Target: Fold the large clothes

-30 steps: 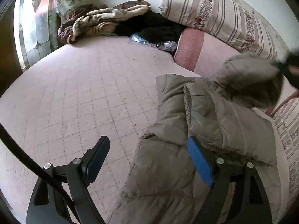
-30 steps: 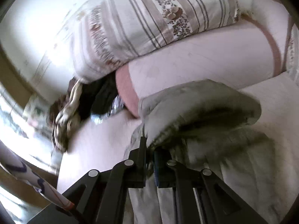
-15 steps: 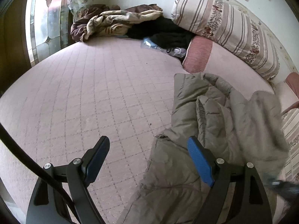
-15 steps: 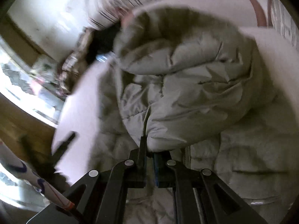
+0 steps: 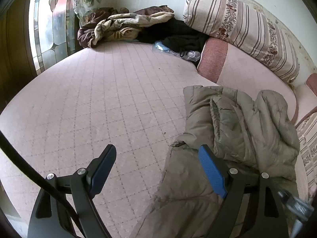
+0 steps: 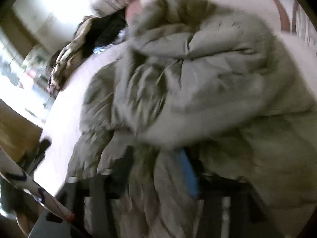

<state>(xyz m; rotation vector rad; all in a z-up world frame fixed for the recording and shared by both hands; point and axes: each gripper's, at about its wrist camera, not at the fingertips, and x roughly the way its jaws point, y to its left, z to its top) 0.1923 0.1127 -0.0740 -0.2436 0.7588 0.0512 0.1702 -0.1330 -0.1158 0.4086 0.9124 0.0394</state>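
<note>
A grey-green puffer jacket [image 5: 233, 130] lies on the pink quilted bed [image 5: 103, 103], its hood folded down over the body. My left gripper [image 5: 156, 164] is open and empty, low over the jacket's left edge, with the right finger [image 5: 212, 174] above the fabric. In the blurred right wrist view the jacket [image 6: 198, 79] fills the frame. My right gripper [image 6: 158, 164] has its fingers apart, with a fold of jacket fabric lying between them; the blue pad [image 6: 189, 174] shows beside the cloth.
A striped floral pillow [image 5: 243, 27] and a pink bolster [image 5: 214, 59] lie at the bed's head. A brown and cream blanket [image 5: 118, 25], black clothes [image 5: 182, 37] and a plastic bag [image 5: 170, 49] are piled at the far corner. A stained-glass window [image 5: 51, 27] is on the left.
My right gripper carried the hood up and over onto the jacket body, then opened from shut. The left gripper stayed open and shifted little.
</note>
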